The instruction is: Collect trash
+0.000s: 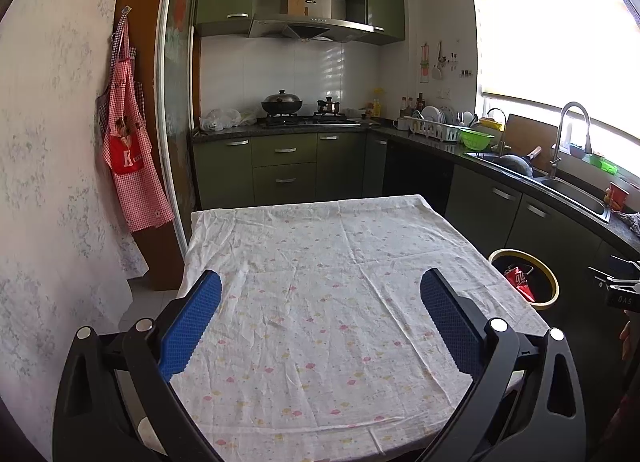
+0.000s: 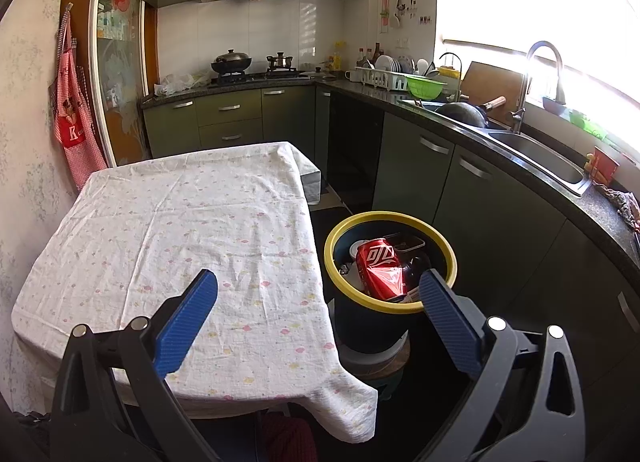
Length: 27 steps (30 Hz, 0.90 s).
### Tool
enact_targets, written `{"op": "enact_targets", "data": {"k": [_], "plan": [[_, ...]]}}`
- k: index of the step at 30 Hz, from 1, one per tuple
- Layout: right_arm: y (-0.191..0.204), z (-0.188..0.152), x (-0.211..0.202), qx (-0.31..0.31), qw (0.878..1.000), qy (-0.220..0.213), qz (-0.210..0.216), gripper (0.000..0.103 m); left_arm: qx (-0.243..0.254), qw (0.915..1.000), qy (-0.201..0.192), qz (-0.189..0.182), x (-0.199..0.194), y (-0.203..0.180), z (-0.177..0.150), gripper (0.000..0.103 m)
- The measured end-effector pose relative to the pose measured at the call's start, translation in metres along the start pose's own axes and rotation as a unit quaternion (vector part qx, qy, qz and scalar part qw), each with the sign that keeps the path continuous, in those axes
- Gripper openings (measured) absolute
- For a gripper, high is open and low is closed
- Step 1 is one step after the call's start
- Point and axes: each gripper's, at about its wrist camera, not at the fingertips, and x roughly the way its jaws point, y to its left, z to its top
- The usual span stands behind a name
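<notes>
Crushed red soda can (image 2: 379, 267) lies in the yellow-rimmed trash bin (image 2: 451, 258) beside the table (image 2: 168, 222).
Left gripper (image 1: 320, 294) and right gripper (image 2: 318, 294) both spread wide, holding nothing.

Tablecloth (image 1: 320, 302): white, small pink and yellow motifs. Bin (image 2: 390, 262): dark blue wall, yellow rim; crushed can (image 2: 380, 268) inside red with white lettering. Gripper pads (image 1: 192, 326): blue, dotted texture, on black frames. Apron (image 1: 128, 142), 9 o'clock: red-white gingham. Cabinets (image 1: 280, 166), 12 o'clock: olive green. Colander (image 1: 476, 138): bright green.
</notes>
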Motion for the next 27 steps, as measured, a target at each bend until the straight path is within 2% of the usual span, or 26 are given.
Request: {"op": "enact_targets", "data": {"k": [27], "plan": [[0.0055,-0.0039,0.0068,0.001,1.0,0.004,0.004,0.096,0.009,0.9999,0.009,-0.001,0.0055,-0.0032,-0.0041,0.098]]}}
